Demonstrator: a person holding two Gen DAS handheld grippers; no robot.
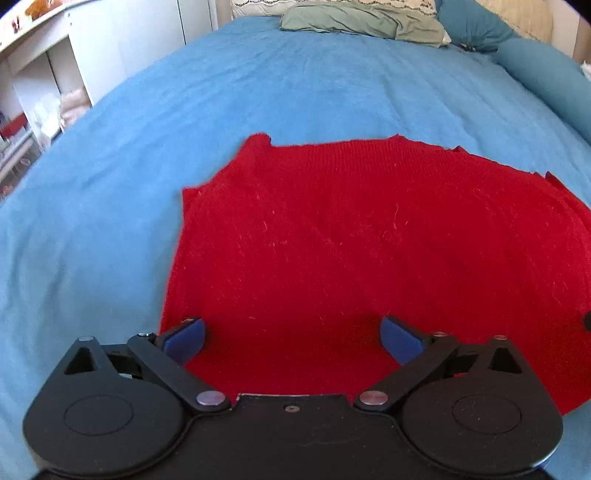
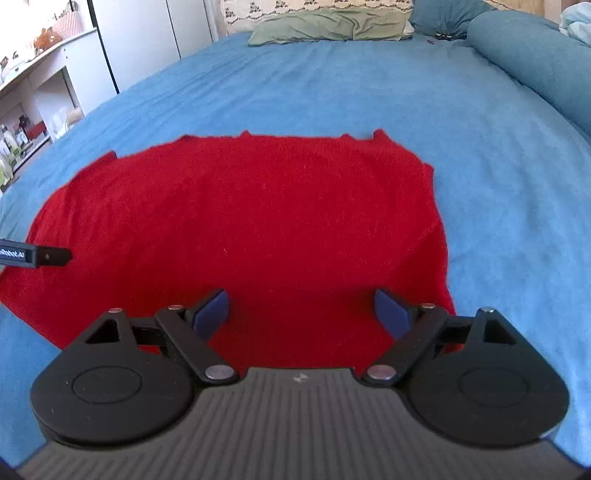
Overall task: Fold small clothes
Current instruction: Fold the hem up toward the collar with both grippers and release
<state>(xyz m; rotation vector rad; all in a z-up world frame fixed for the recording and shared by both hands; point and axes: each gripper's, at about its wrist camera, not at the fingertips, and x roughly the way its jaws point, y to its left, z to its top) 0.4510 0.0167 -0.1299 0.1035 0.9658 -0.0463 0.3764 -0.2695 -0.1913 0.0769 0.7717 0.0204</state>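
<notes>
**Both grippers poised over the near edge of a red sweater**

To the left of the bed stood white shelving (image 1: 44,85). On the blue bedspread (image 1: 129,184) a red knit sweater (image 1: 351,229) lay flat, its body spread wide, with no sleeves showing at the sides, so they seemed to be tucked in already. The left hand-held gripper (image 1: 291,332) hung over the sweater's near left part with its jaws spread wide and nothing between them; its left blue pad (image 1: 186,338) sat just inside the garment's left edge. The right hand-held gripper (image 2: 301,306) hung over the near right part, jaws likewise spread and empty, its right pad (image 2: 391,310) close to the right edge. At the head of the bed lay a green pillow (image 2: 325,27) and a blue bolster (image 2: 532,55).

The step in hand looked like taking the near hem to fold it away towards the far edge. To do it well, each gripper should pinch every layer near its own corner, both should lift evenly, and the hem should be laid square to the far edge
</notes>
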